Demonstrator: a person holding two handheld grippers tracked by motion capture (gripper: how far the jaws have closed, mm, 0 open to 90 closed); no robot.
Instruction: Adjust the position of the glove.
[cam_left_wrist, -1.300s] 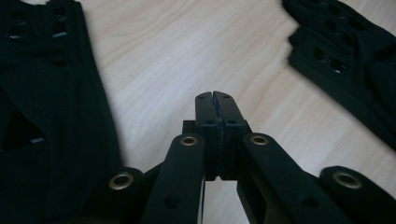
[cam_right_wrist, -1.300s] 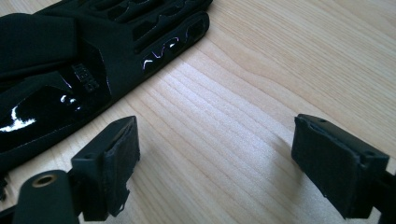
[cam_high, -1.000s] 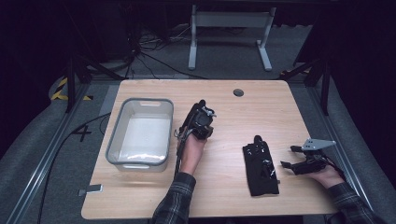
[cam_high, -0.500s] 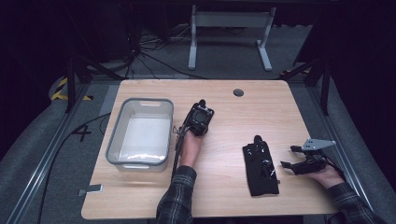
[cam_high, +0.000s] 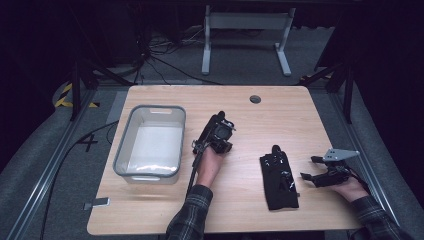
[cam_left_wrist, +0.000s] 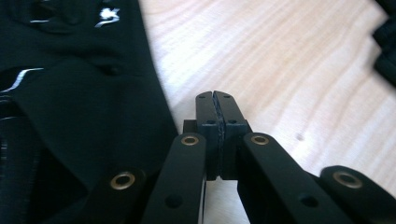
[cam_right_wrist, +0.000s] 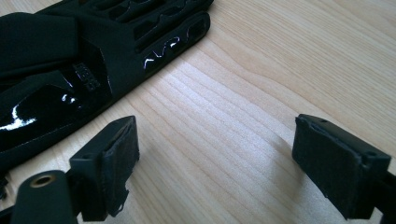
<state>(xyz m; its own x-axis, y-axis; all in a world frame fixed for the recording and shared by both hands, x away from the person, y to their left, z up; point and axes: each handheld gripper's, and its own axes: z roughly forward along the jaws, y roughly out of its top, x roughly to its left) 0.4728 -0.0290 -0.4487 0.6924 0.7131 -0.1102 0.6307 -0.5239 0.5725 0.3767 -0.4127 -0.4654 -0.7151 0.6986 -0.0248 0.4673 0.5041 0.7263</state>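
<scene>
Nearby, a flat glossy black pouch (cam_high: 279, 178) lies on pale woodgrain table (cam_high: 280, 115).

Both my sleeves are dark plaid flannel, cuffs at the wrist. My left tongs (cam_high: 218, 134) are all black, a thin black cable trailing back along my forearm. Up close, their arms (cam_left_wrist: 184, 177) carry brass-ringed rivets. My right tongs (cam_high: 311, 179) are black too, topped by a grey three-cornered plate (cam_high: 340, 154). Their pads (cam_right_wrist: 116, 161) are rough black blocks, edges a little frayed.
</scene>
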